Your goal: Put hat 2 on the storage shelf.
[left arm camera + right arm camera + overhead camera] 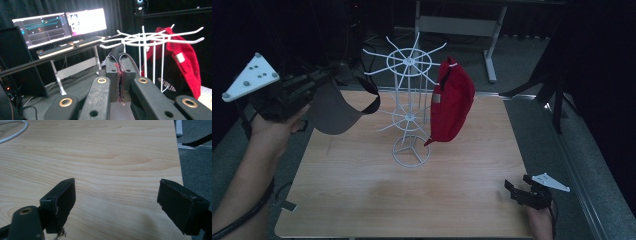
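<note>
Right gripper (521, 192): jaws spread wide, empty, idling low over the table (412, 200).
Left gripper (319, 80): clamped on the dark visor (337, 107) (band pinched), raised level with the rack (409, 100) just ahead, likely for hooking.
Red cap (452, 102): hangs beyond, on the rack's far side.

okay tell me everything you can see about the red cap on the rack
The red cap is soft fabric and hangs off one arm on the right side of the white wire rack, clear of the wooden table. Its brim points down. A pale tag sits on its side, with dark lining inside. Neither gripper touches it.
</note>
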